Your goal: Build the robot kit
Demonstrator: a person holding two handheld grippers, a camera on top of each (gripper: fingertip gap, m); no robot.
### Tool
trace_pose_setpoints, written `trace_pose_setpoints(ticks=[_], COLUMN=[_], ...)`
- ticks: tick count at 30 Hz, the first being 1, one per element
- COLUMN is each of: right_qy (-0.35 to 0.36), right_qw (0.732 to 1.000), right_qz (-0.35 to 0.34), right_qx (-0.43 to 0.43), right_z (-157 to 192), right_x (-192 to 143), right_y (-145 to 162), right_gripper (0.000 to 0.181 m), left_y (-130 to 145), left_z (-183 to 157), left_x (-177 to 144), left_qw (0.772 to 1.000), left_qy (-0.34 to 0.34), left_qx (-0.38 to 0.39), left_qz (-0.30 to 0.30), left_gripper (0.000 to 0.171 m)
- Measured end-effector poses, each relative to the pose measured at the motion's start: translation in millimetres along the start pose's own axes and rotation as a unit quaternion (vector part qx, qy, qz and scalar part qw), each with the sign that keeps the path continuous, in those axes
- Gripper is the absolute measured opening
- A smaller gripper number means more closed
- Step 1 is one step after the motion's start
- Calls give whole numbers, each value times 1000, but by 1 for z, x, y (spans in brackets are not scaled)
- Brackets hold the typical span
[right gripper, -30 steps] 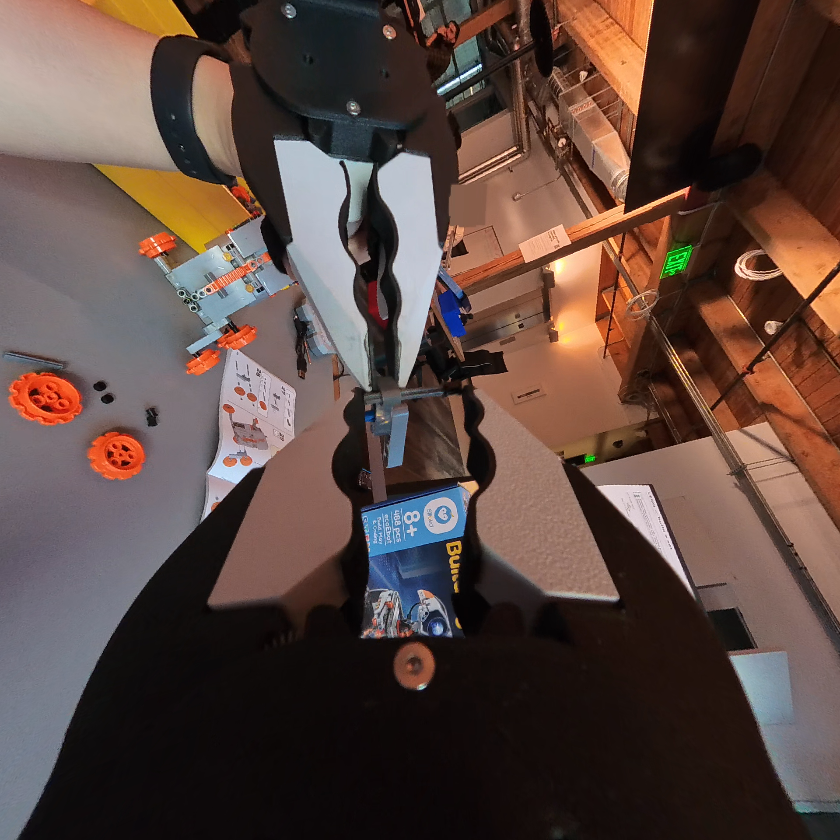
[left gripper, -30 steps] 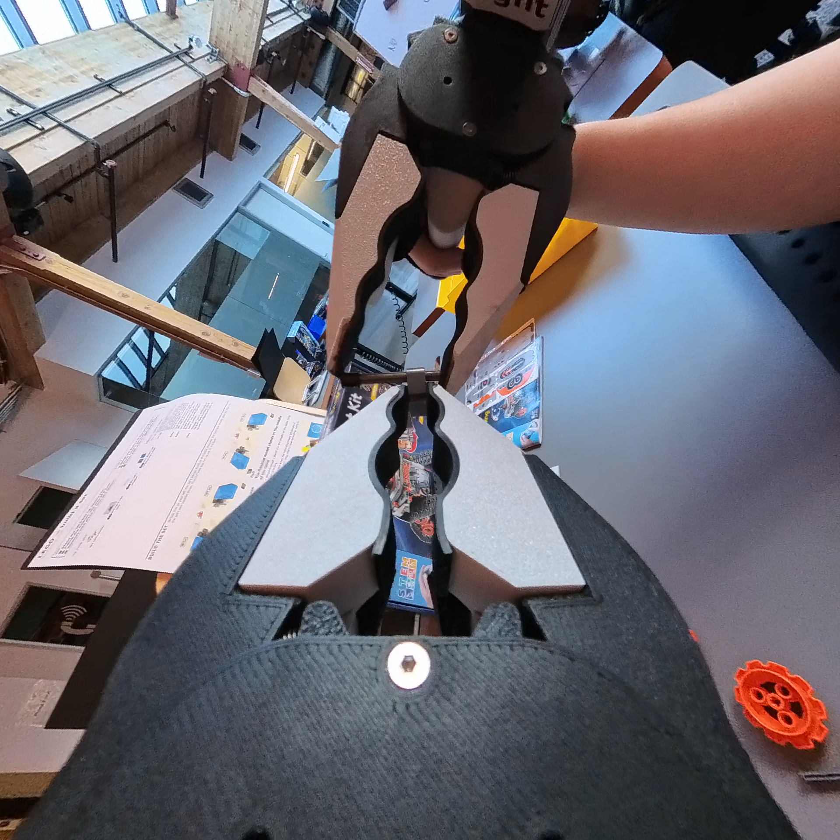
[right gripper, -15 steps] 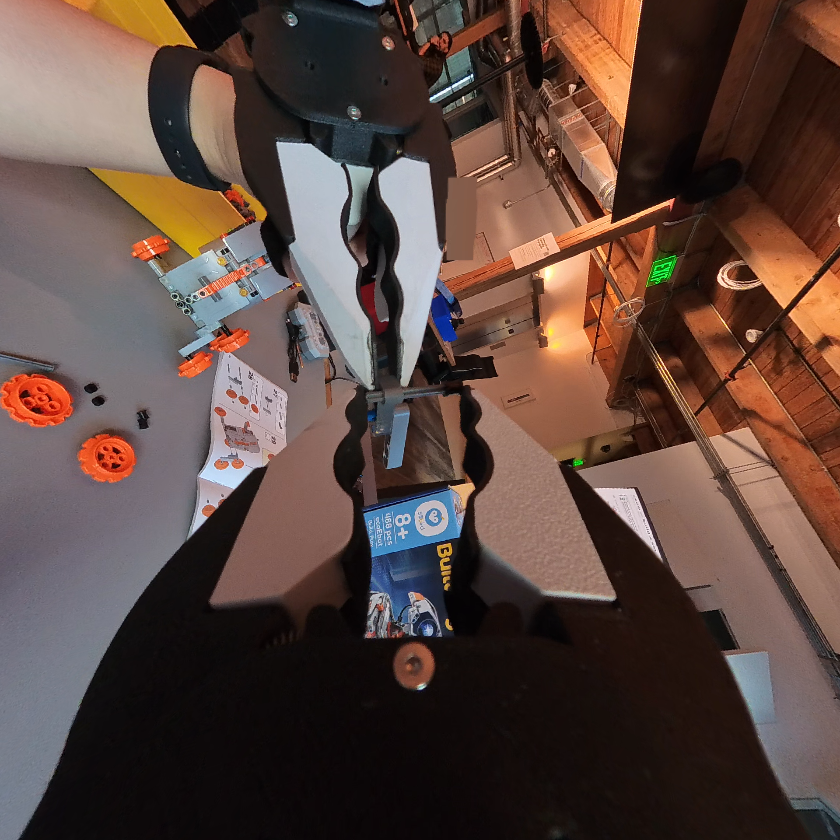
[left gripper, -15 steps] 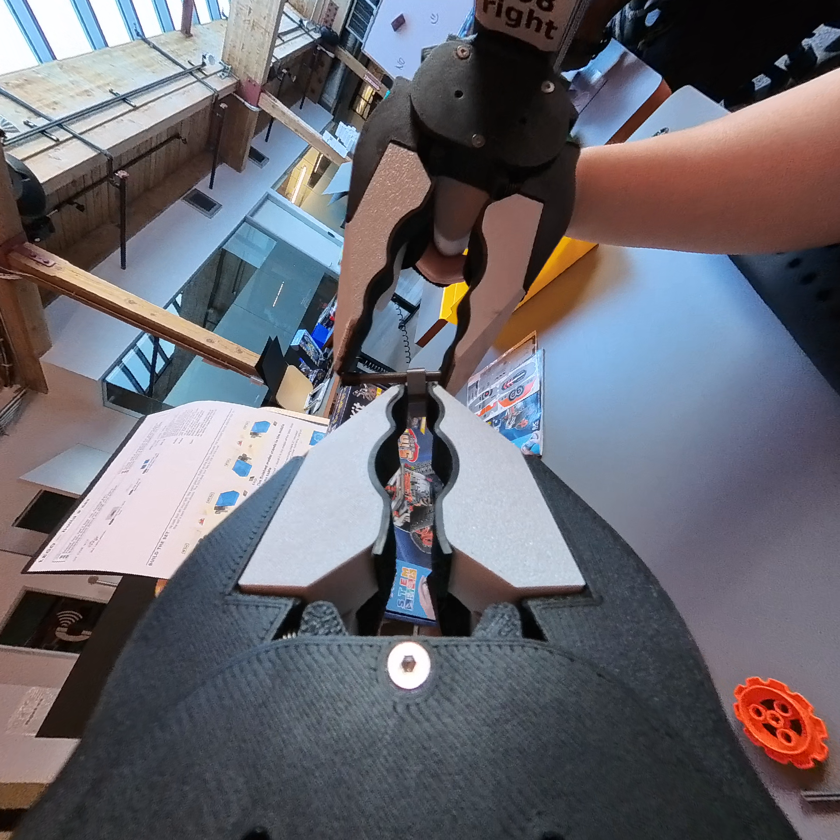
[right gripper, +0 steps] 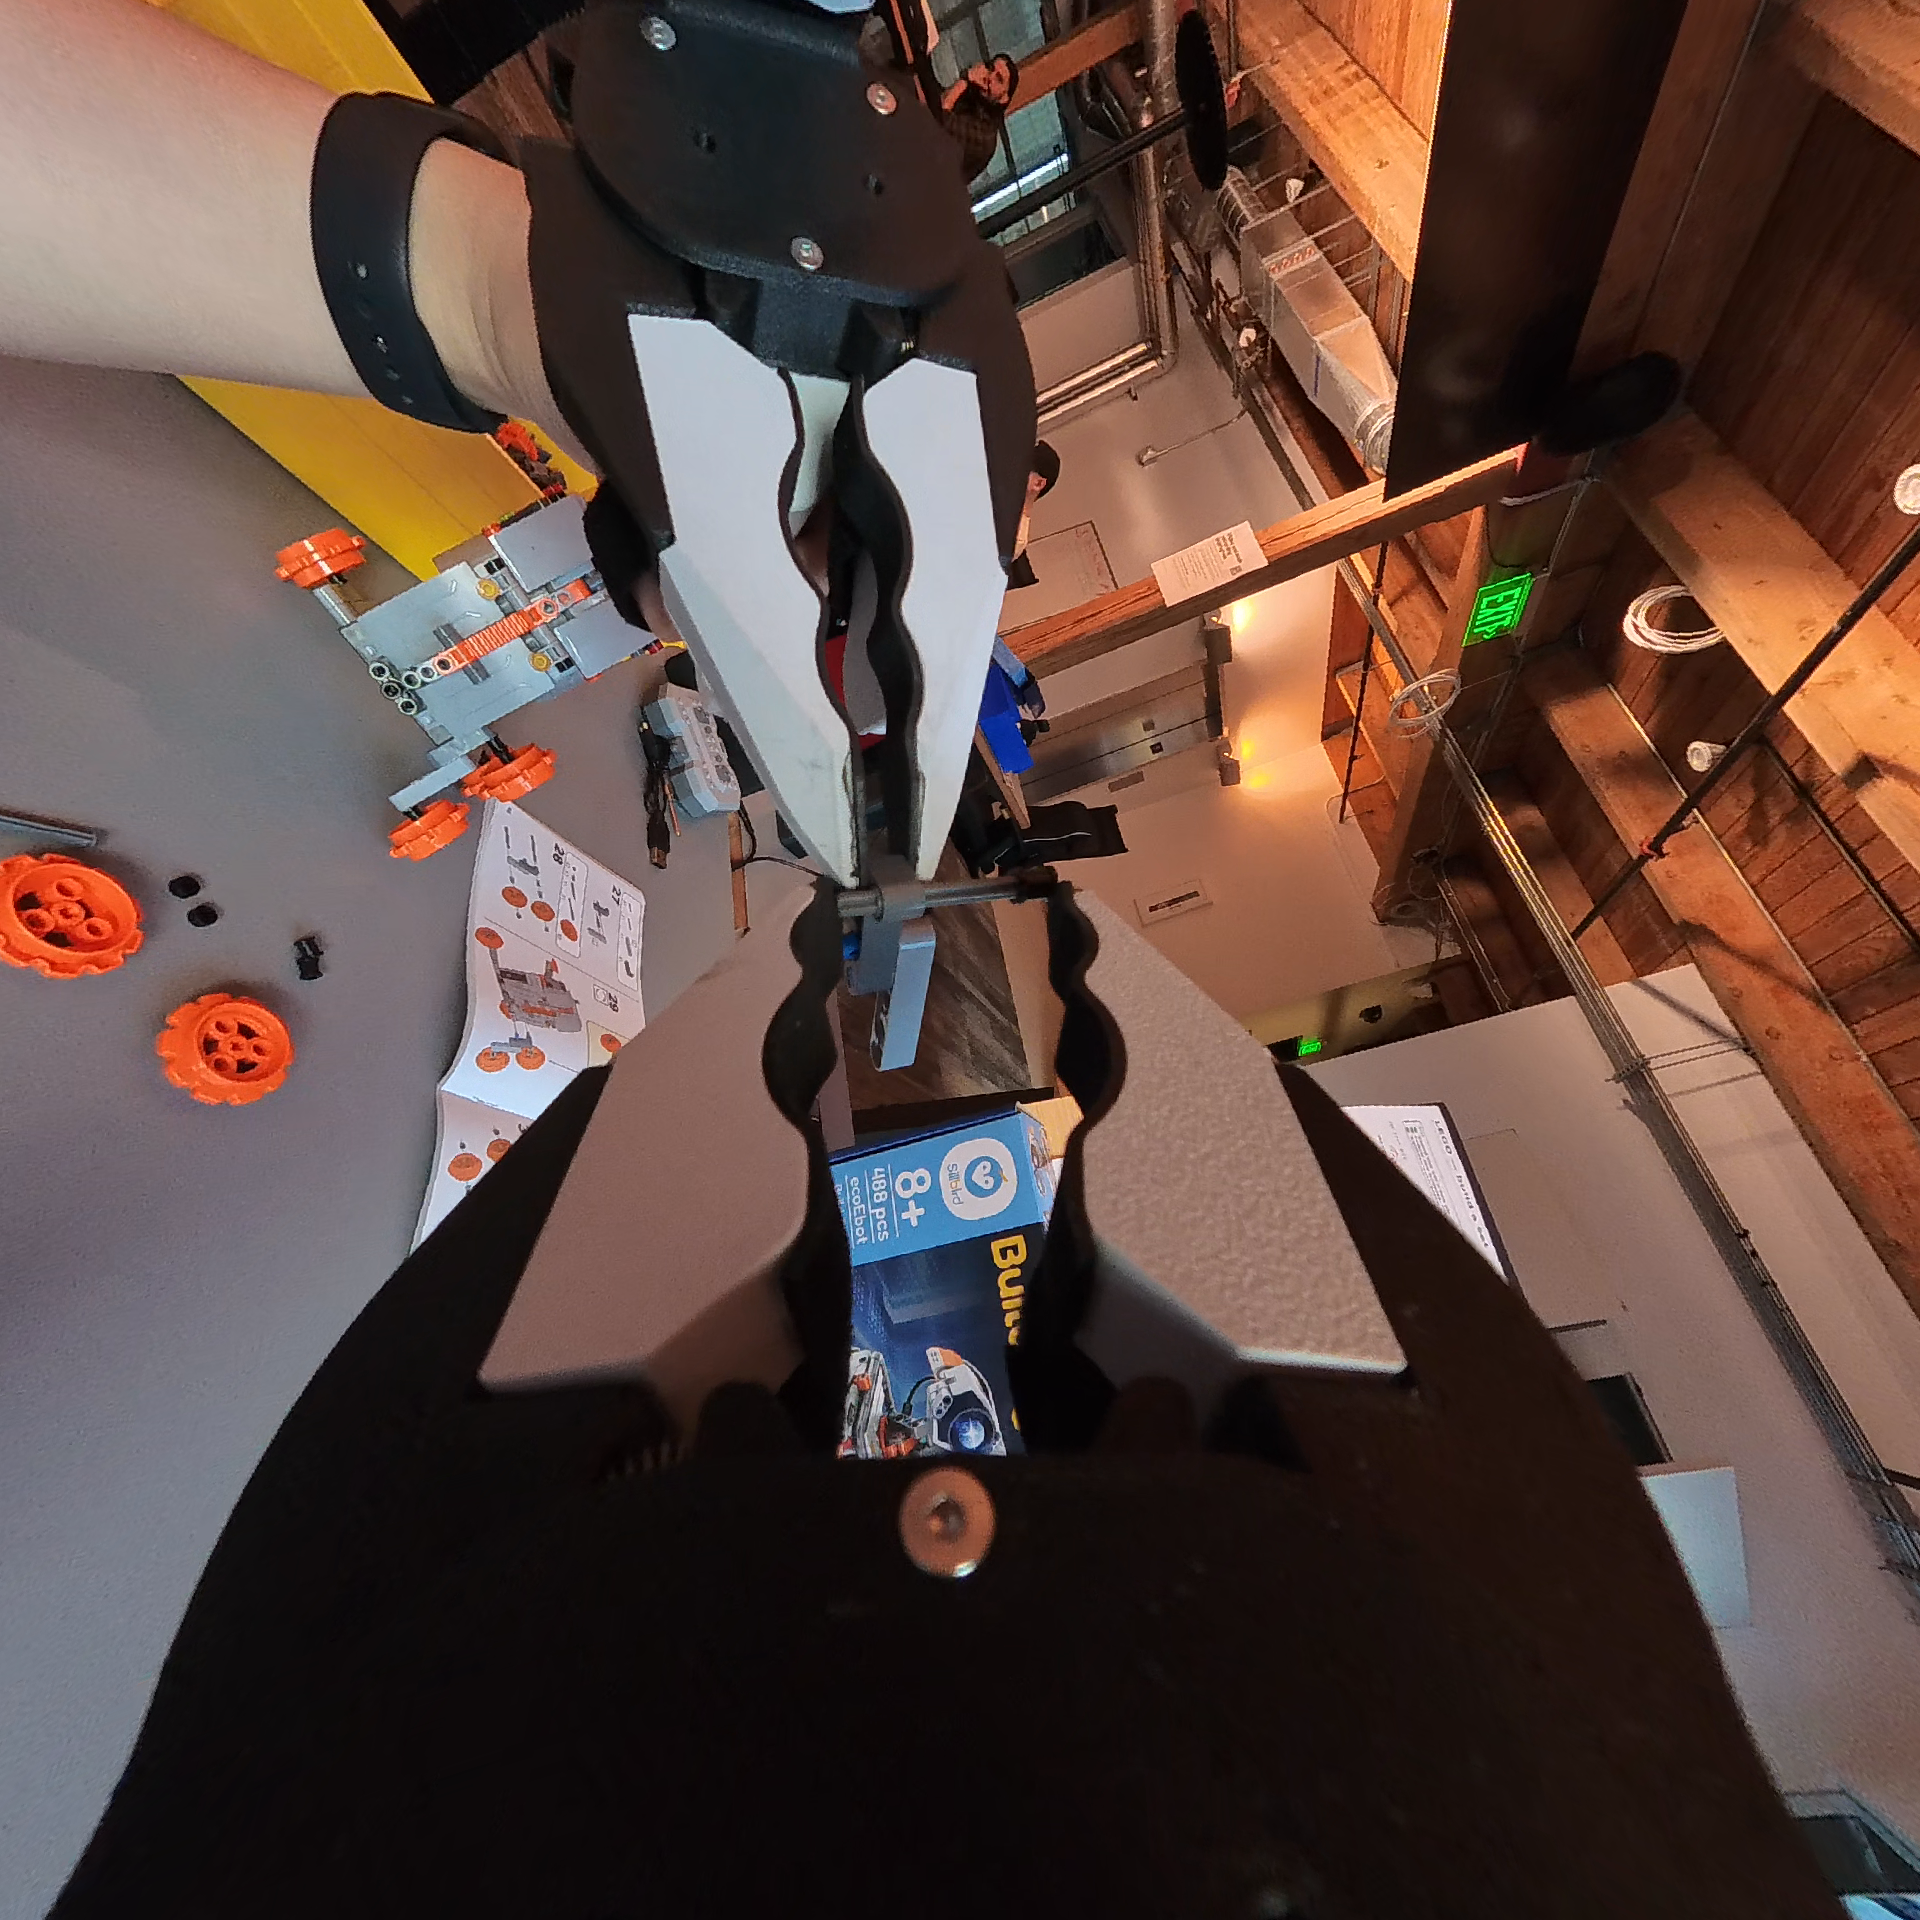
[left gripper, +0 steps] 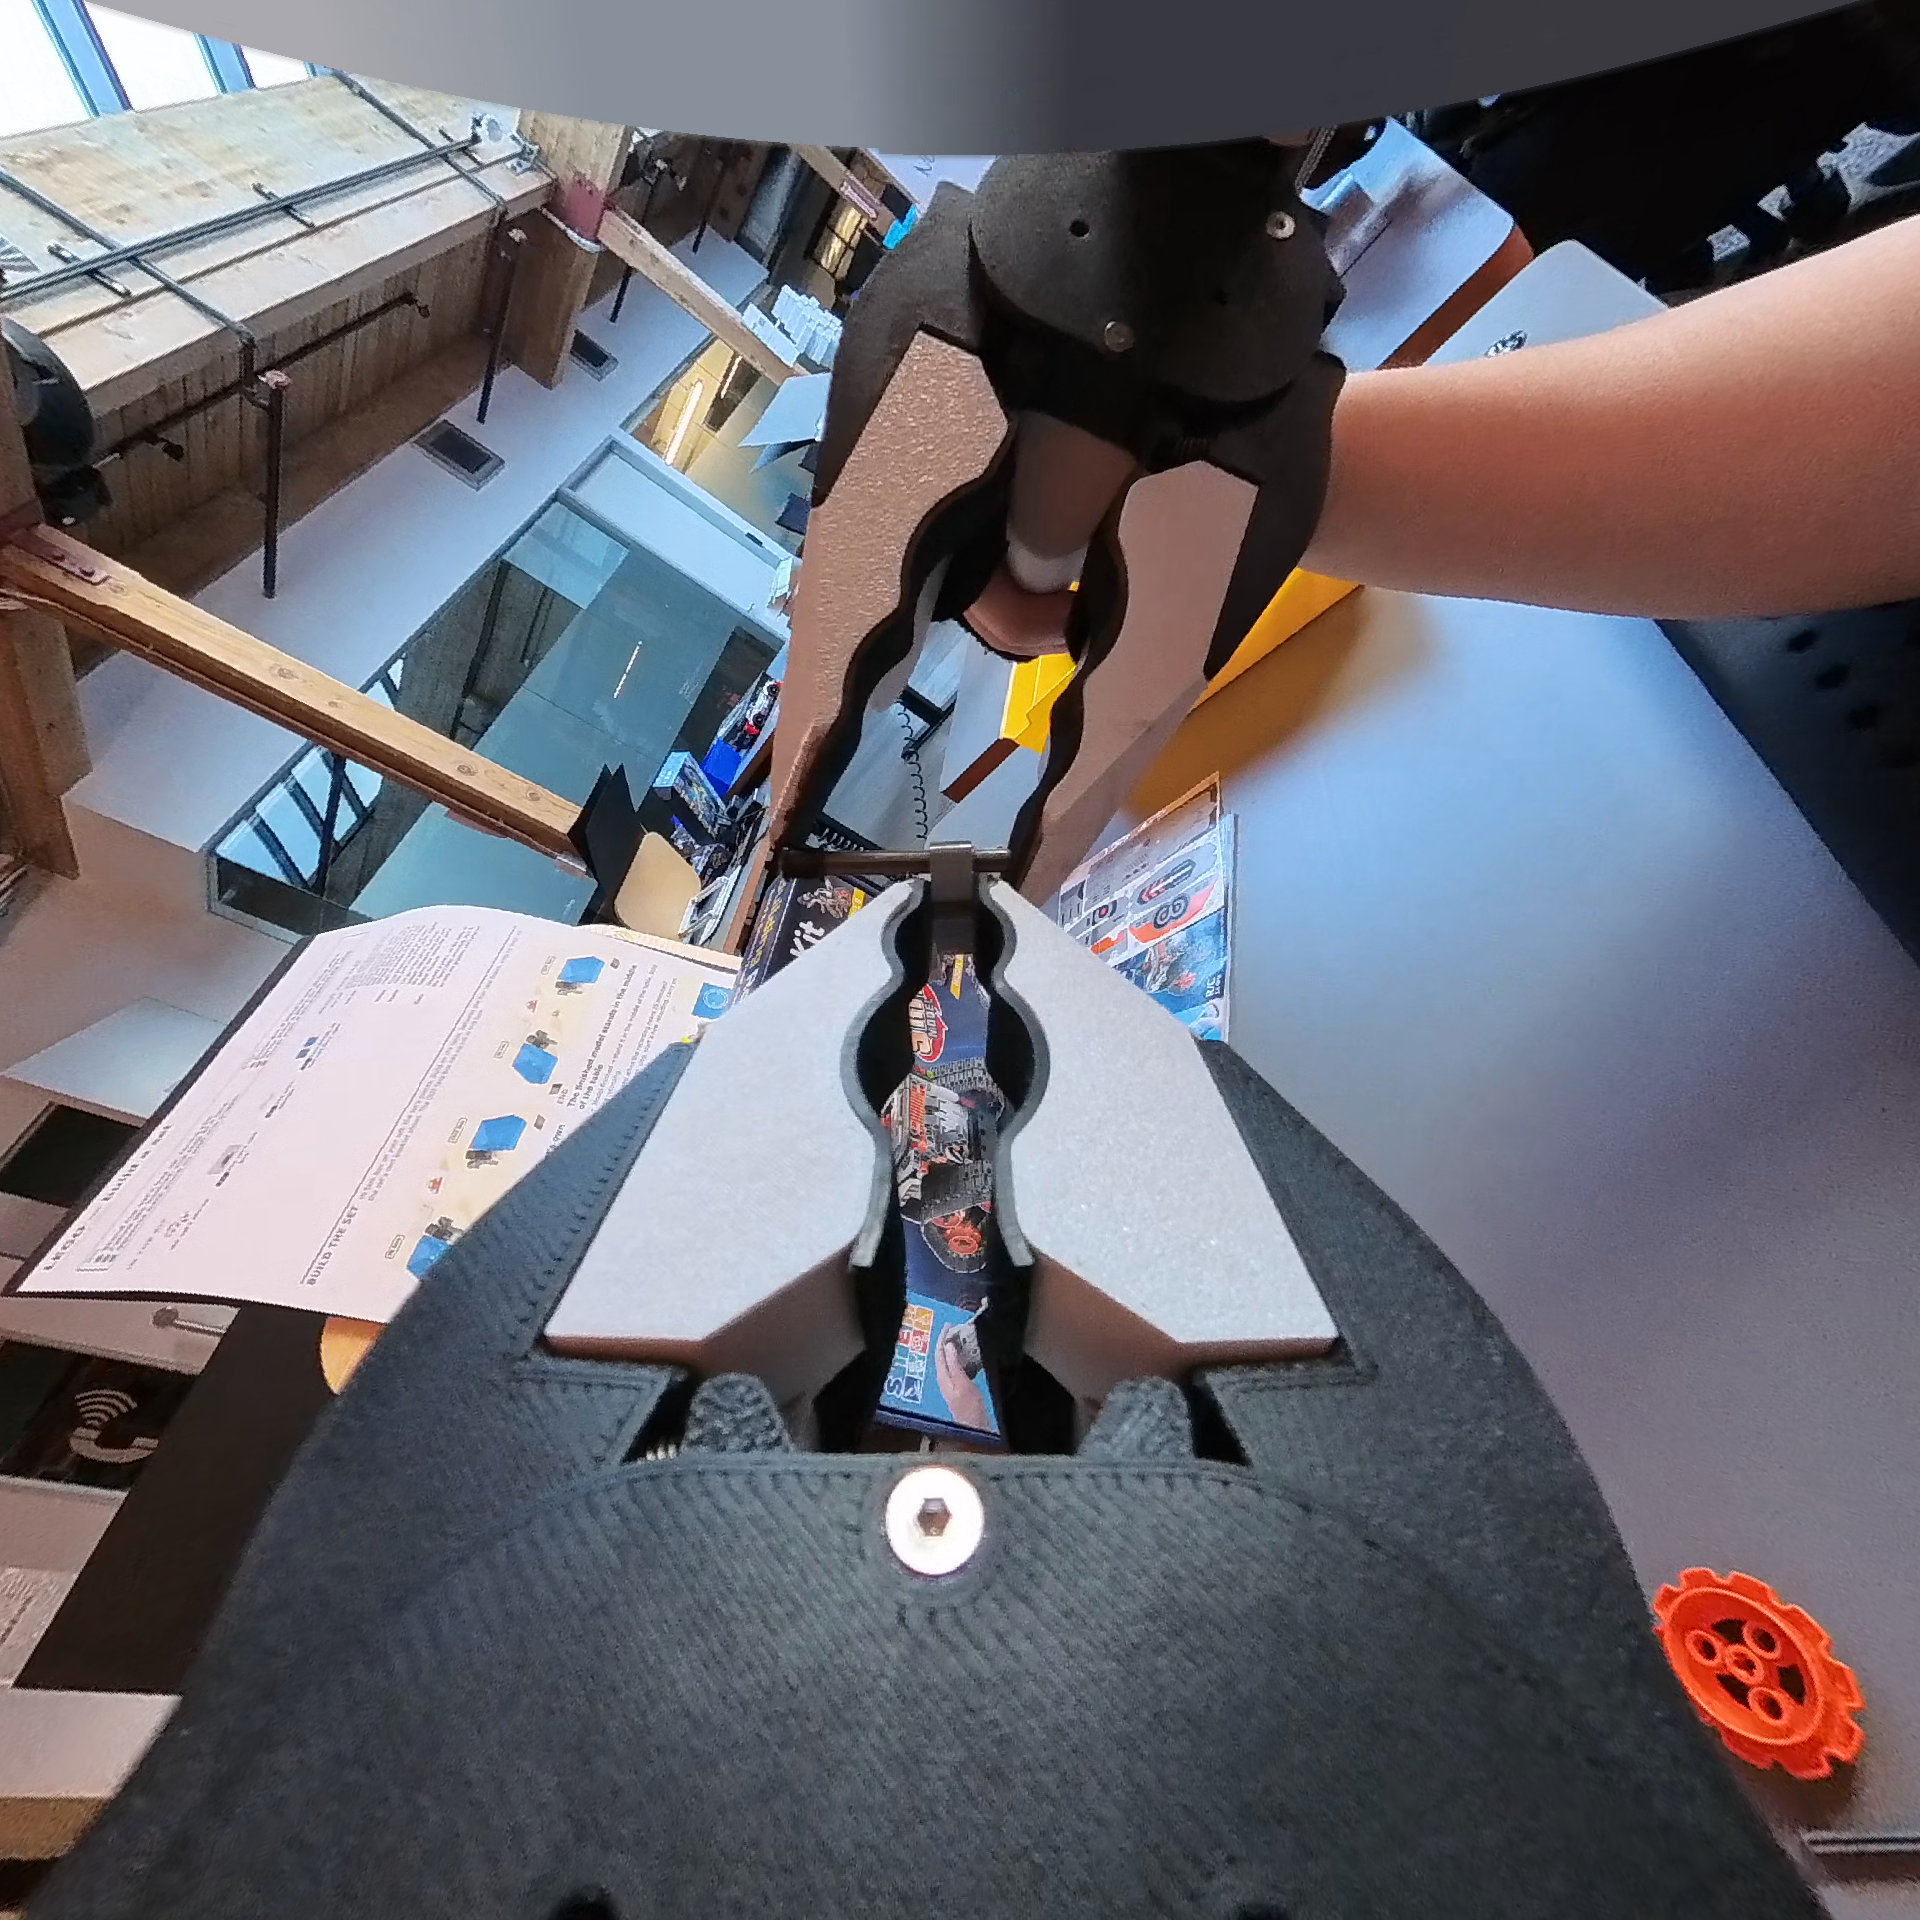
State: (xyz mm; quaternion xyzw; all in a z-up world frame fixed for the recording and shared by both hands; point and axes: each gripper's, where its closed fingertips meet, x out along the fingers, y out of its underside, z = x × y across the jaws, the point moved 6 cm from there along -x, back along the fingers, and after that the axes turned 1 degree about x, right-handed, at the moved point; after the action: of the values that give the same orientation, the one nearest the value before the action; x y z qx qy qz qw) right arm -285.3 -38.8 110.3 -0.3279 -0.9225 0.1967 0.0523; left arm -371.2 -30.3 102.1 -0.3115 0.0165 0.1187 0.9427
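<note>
My left gripper [left gripper: 951, 888] is shut on a small grey beam [left gripper: 951, 868] at its fingertips. A thin dark axle [left gripper: 852, 860] passes crosswise through that beam. My right gripper [right gripper: 935, 904] faces the left one tip to tip, jaws a short way apart, and pinches the axle [right gripper: 977, 891] end to end between its fingertips. In the right wrist view the grey beam [right gripper: 899, 987] hangs below the axle, gripped from above by the left gripper [right gripper: 883, 873]. The right gripper [left gripper: 899, 847] also shows in the left wrist view. Both are held above the grey table [left gripper: 1507, 935].
Orange gear wheels [right gripper: 68, 914] [right gripper: 223, 1047] [left gripper: 1756, 1683] and small black pins [right gripper: 192, 899] lie on the table. A partly built grey model [right gripper: 468, 655], an open instruction booklet [right gripper: 551, 966], a blue box [right gripper: 935, 1195], a sticker sheet [left gripper: 1164, 914] and a printed sheet [left gripper: 364, 1091] are nearby. The partly built grey model [right gripper: 468, 655] is about equally far from each gripper, around 30 cm.
Both grippers keep their hold on the beam and the axle. The pair has only drifted slightly, and the background shifts a little in both views.
</note>
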Motion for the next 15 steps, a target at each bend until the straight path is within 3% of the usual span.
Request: trace_pose_setpoints(ticks=[6, 7, 15], right_qy=[0, -17, -9], right_qw=[1000, 1000, 1000], right_qz=[0, 2, -5], right_qx=[1, -8, 26], right_z=[0, 3, 4], right_x=[0, 0, 12], right_y=[0, 0, 2], right_gripper=[39, 11, 13], left_y=[0, -1, 6], left_z=[2, 5, 8], left_x=[0, -1, -9], left_qw=[1000, 1000, 1000], left_qy=[-6, -22, -21], left_qx=[-7, -13, 6], left_qz=[-3, -9, 10], left_gripper=[5, 5, 5])
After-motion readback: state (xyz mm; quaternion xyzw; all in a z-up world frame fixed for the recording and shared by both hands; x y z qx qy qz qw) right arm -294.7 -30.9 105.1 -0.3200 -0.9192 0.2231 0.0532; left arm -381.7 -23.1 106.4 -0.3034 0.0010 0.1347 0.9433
